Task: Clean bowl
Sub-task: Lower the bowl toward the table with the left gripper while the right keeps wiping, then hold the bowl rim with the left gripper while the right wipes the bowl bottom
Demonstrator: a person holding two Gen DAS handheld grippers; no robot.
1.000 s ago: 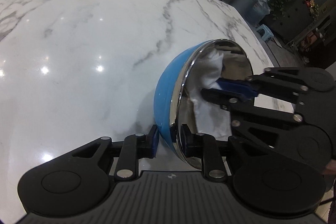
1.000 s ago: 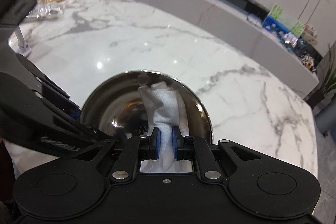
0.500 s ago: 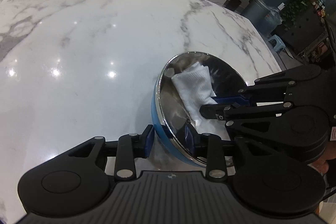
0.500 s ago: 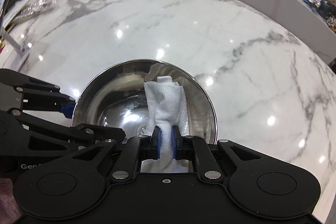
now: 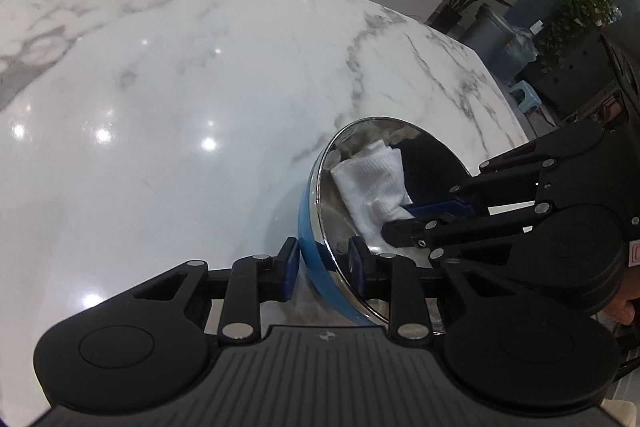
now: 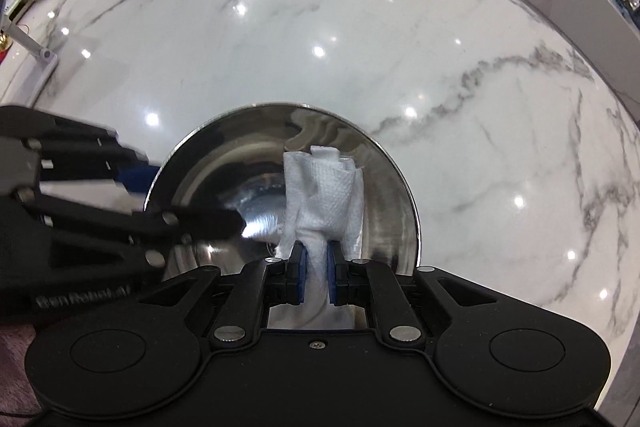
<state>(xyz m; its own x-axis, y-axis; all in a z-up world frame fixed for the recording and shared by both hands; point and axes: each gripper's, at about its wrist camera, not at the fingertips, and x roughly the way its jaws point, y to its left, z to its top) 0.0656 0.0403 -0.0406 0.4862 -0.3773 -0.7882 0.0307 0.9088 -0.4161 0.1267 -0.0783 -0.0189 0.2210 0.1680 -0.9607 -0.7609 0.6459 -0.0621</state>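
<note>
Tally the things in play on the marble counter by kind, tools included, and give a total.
Bowls: 1, the bowl, blue outside and steel inside, its rim between the left tool fingers.
Cloths: 1, the white cloth, pinched by the right tool inside the bowl.
Tools: 2.
Total: 4.

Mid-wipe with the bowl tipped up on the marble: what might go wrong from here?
1. The left gripper pinches only the rim of the tilted bowl; wiping pressure may twist it loose on the glossy marble table.
2. The right gripper holds the paper towel by one bunched end, so it might tear or slip out.
</note>
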